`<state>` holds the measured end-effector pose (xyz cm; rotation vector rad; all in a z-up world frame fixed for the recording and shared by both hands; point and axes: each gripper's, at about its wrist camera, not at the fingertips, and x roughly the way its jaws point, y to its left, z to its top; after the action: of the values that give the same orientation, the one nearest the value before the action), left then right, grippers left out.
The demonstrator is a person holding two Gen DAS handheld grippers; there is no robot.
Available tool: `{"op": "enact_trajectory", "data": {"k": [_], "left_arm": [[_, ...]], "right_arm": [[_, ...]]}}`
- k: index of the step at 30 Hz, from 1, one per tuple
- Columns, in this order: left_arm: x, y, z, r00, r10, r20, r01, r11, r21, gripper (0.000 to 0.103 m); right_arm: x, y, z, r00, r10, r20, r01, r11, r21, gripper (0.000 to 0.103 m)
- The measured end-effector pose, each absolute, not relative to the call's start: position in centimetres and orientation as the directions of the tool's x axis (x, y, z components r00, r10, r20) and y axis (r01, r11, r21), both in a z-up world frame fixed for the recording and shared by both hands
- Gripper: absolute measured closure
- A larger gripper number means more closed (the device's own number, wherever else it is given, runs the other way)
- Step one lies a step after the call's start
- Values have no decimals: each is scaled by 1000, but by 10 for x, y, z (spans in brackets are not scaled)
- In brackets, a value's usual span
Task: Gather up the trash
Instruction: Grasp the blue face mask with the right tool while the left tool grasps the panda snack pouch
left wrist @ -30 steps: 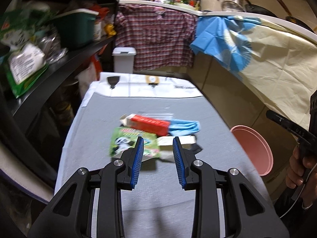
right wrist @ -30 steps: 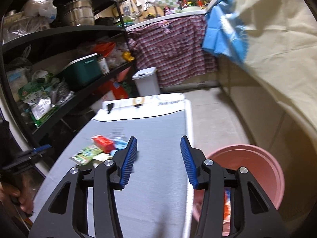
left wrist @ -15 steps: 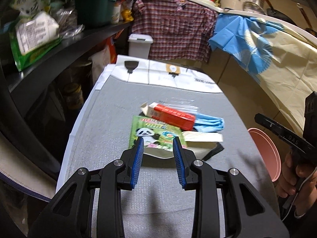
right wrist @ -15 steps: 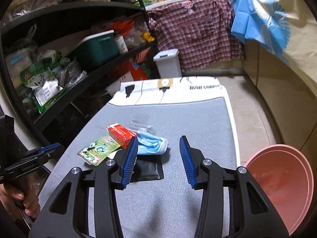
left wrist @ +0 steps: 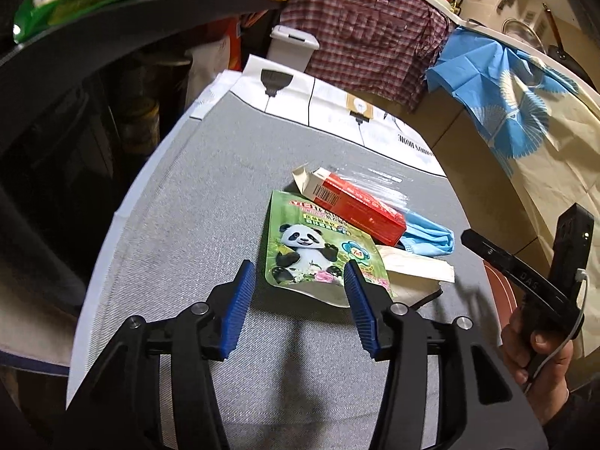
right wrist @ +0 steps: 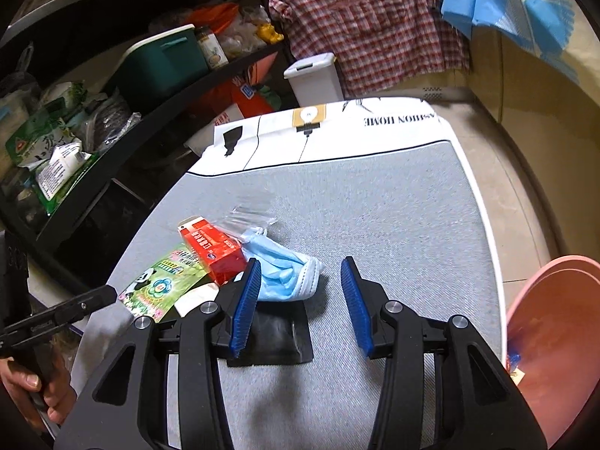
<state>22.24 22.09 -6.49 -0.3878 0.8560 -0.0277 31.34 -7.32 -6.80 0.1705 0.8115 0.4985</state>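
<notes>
Glossy green panda pouch (left wrist: 318,251) (flat).

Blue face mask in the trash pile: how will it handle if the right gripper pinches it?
The blue face mask lies crumpled and pleated, so it is probably floppy and will sag from the right gripper. It looks light. One edge sits by the red box, which may shift.

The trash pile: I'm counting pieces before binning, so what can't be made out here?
- Black pouch: right wrist view, near corner behind the right gripper's finger; left wrist view, mostly under the wooden stick wrapper.
- Pink basin: contents cut off by the frame edge.
- Clear plastic film: outline too faint.
- Red box: print too small.
</notes>
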Motion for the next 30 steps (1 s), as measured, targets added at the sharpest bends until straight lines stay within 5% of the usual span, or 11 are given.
{"op": "enact_trajectory", "data": {"k": [16, 21, 30], "left_arm": [[244, 218, -89, 590, -285, -755, -130, 890, -438, 54], [242, 216, -85, 602, -276, -750, -126, 894, -430, 55], [235, 210, -61, 658, -256, -709, -79, 912, -403, 75]], "right_arm": [[328, -57, -90, 536, 492, -686, -373, 867, 331, 59], [324, -55, -90, 538, 486, -689, -392, 868, 306, 76], [313, -56, -78, 563, 482, -671, -417, 867, 272, 88]]}}
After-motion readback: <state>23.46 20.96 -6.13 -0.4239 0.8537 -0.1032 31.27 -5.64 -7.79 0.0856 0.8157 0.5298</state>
